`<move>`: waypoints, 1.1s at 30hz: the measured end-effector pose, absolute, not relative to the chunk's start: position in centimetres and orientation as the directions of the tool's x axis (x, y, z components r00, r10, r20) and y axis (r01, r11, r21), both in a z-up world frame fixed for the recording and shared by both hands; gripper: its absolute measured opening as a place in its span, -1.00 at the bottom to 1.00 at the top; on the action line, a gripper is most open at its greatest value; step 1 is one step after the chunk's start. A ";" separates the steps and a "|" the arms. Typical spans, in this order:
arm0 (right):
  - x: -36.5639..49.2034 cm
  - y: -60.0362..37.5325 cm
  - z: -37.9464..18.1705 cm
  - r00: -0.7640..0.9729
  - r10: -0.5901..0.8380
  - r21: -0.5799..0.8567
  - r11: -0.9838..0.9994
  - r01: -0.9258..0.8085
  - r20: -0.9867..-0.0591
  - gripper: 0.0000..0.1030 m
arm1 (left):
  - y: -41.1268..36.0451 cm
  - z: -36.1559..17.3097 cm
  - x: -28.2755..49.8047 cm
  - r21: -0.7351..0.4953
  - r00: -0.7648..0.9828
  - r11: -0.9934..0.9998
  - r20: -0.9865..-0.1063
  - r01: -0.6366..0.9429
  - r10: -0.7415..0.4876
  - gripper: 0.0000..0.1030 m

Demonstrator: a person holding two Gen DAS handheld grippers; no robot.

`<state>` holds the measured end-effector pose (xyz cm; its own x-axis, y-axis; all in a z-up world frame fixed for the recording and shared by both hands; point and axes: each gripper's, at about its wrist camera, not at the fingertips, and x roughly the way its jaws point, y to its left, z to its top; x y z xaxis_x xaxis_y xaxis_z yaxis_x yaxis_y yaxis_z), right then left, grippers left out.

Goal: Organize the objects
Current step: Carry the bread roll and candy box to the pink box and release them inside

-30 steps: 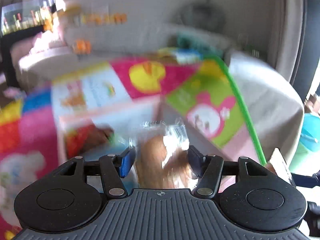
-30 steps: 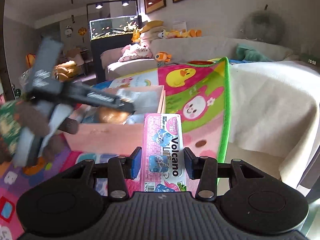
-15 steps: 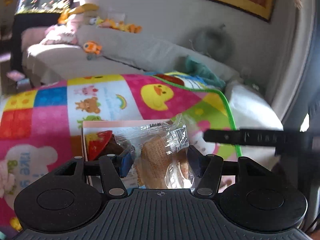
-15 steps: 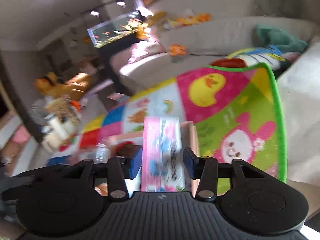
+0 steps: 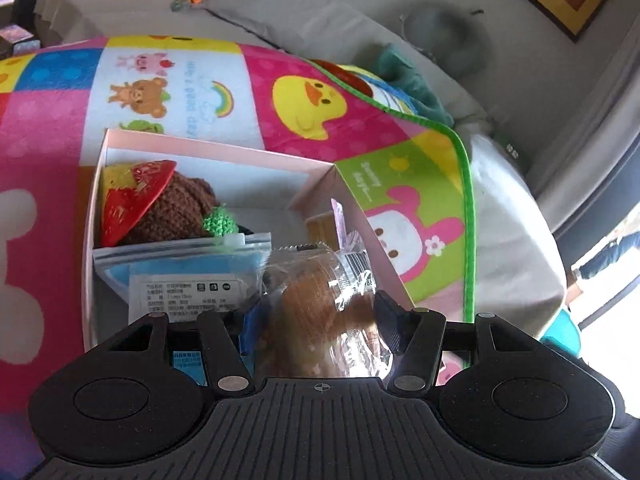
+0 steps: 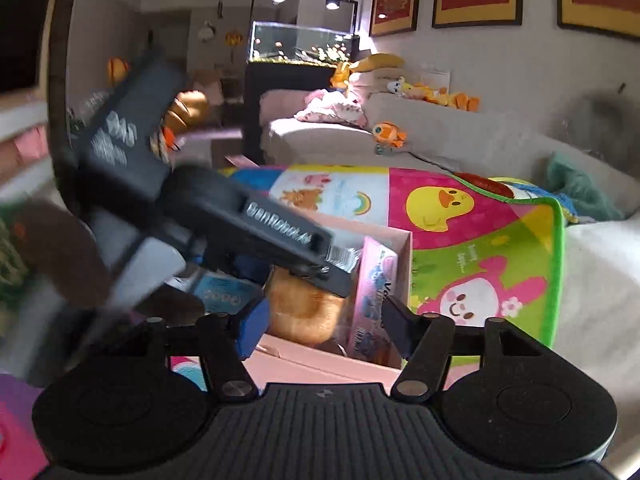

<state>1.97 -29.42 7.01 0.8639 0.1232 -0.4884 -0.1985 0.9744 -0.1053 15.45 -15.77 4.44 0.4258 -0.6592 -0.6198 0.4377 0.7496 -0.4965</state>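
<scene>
My left gripper is shut on a clear-wrapped bread bun and holds it inside the pink box at its near right. In the box lie a brown crochet toy with a red hat and a blue zip bag. My right gripper is open and empty just outside the box's near wall. The pink Volcano packet stands upright inside the box against its right wall. The left gripper's body crosses the right wrist view above the bun.
The box sits on a colourful play mat with a green border. A white cloth lies right of it. A grey sofa with plush toys stands behind, and a fish tank at the far back.
My right gripper has let go of the pink packet, which now stands in the box, and has opened. My left gripper has carried the bun down into the box.
</scene>
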 end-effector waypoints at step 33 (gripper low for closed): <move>8.9 -28.0 9.2 0.809 0.024 0.035 0.999 -0.004 -0.587 -0.19 | 12.8 2.6 -0.8 -0.359 0.874 0.930 -0.425 0.077 -0.237 0.16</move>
<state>8.95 -28.03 9.20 0.8090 0.0239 -0.5873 -0.0040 0.9994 0.0351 -0.84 12.75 2.63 0.8735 -0.2367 -0.4253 0.0772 0.9301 -0.3590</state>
